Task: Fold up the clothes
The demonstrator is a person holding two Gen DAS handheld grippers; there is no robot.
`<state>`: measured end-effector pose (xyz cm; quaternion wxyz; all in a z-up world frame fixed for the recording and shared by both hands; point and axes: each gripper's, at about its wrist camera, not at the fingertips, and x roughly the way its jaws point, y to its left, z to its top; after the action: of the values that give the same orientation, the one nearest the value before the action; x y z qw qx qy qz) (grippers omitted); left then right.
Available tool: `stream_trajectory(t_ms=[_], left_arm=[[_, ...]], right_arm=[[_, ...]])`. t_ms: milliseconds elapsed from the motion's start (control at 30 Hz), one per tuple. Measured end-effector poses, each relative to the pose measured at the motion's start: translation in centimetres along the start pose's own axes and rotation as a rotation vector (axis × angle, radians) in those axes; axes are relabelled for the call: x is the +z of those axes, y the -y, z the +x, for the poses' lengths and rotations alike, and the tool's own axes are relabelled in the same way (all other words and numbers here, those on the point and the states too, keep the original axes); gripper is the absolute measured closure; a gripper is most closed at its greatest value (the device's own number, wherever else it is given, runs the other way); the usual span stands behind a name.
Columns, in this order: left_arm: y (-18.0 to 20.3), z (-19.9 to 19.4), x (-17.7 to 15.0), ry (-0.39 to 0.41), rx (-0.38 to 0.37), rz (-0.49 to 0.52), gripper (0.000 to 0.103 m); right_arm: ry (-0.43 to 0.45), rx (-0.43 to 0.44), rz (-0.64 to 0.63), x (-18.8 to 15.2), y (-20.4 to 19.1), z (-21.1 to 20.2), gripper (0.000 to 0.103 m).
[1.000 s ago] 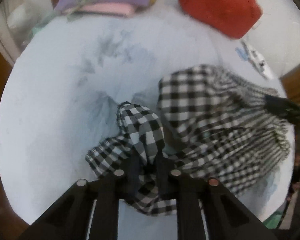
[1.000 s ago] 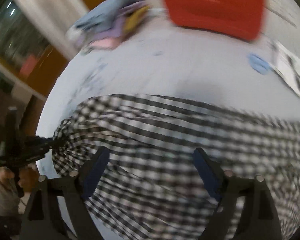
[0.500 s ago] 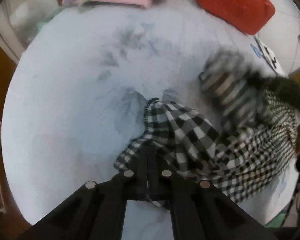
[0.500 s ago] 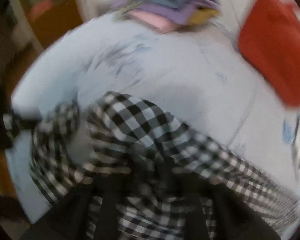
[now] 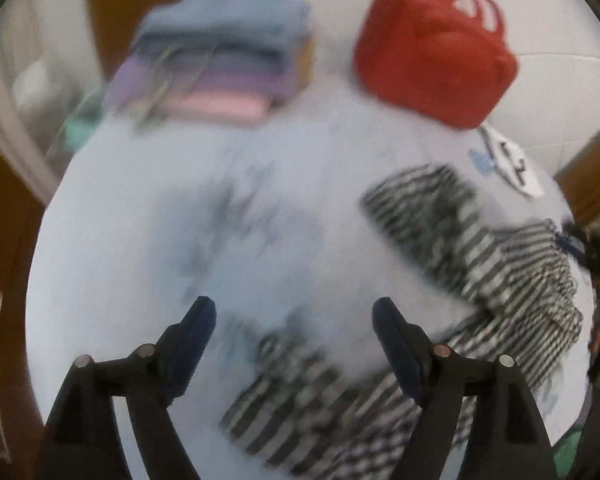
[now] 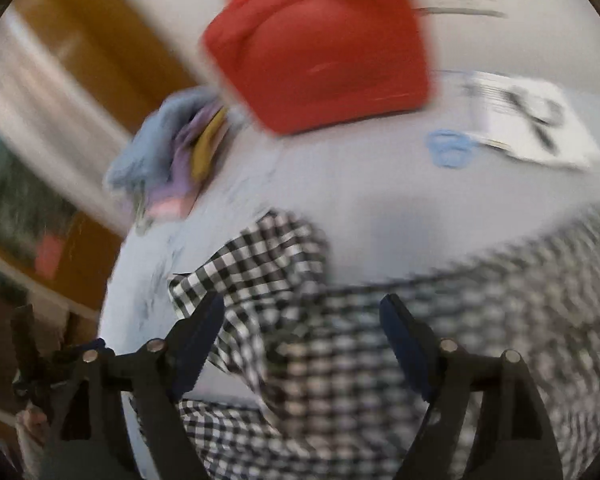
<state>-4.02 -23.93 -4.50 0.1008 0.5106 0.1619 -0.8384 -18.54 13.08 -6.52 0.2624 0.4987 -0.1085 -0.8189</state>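
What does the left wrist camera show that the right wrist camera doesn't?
Only the left wrist view shows the left gripper, jaws open above the checked garment, and the clothes stack's folded front face. Only the right wrist view shows the right gripper, jaws open over the cloth, and the dark room at left. Both show the checked garment, the red handbag, the stack, the printed paper and the pale blue table.

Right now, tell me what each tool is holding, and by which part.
Nothing is held. The left tool and the right tool are both open, above the checked garment lying loose on the table.
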Motion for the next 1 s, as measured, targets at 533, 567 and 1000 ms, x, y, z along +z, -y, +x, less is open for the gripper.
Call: stream_trajectory(t_ms=[533,567,1000], left_arm=[[8.9,16.1,6.4,-0.147,0.104,0.03,0.05],[9.6,16.1,6.2,-0.145,0.101,0.059,0.068],[6.2,11.1,8.0,-0.042,0.23,0.023,0.088]], right_arm=[[0.105,-0.444,0.616,-12.2,29.2,-17.5,0.023],[0.102,-0.451,0.624,-12.3,29.8,-17.4,0.023],[0.092,-0.474,0.411,-0.3,31.7,-12.9,0.011]])
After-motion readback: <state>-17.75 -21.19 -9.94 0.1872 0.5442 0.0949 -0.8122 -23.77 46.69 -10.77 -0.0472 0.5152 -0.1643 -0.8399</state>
